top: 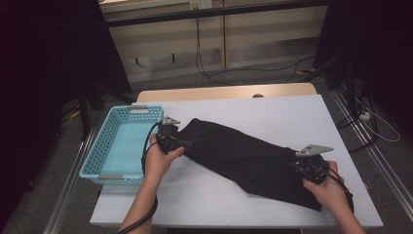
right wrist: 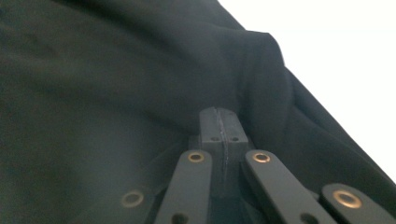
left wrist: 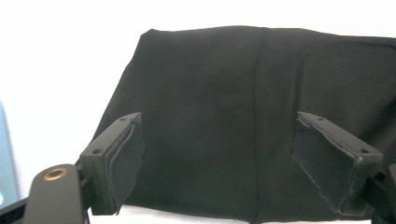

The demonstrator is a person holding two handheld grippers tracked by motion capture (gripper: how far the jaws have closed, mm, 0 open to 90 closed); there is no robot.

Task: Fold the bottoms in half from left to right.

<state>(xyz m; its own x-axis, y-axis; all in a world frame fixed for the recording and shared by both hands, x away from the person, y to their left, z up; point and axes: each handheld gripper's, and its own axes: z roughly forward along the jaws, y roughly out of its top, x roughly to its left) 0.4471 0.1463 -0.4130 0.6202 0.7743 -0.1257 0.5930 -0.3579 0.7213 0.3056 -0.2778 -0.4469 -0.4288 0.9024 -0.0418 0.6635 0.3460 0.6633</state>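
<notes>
A long black cloth [top: 243, 156] lies slantwise across the white table [top: 272, 109]. My left gripper [top: 184, 141] is at the cloth's upper left end, beside the basket. In the left gripper view its jaws stand wide apart over that end of the cloth [left wrist: 219, 93], the left gripper [left wrist: 218, 120] open and its pads [left wrist: 128, 158] clear of the fabric. My right gripper [top: 299, 166] is at the lower right end of the cloth. In the right gripper view the right gripper [right wrist: 219, 114] has its jaws pressed together, and a fold of the cloth [right wrist: 116, 93] bunches up around the tips.
A light blue plastic basket [top: 103, 142] with nothing in it sits at the table's left edge, close behind my left hand. Bare white tabletop stretches beyond and in front of the cloth. Past the table are wooden panels, cables on the floor and dark stands.
</notes>
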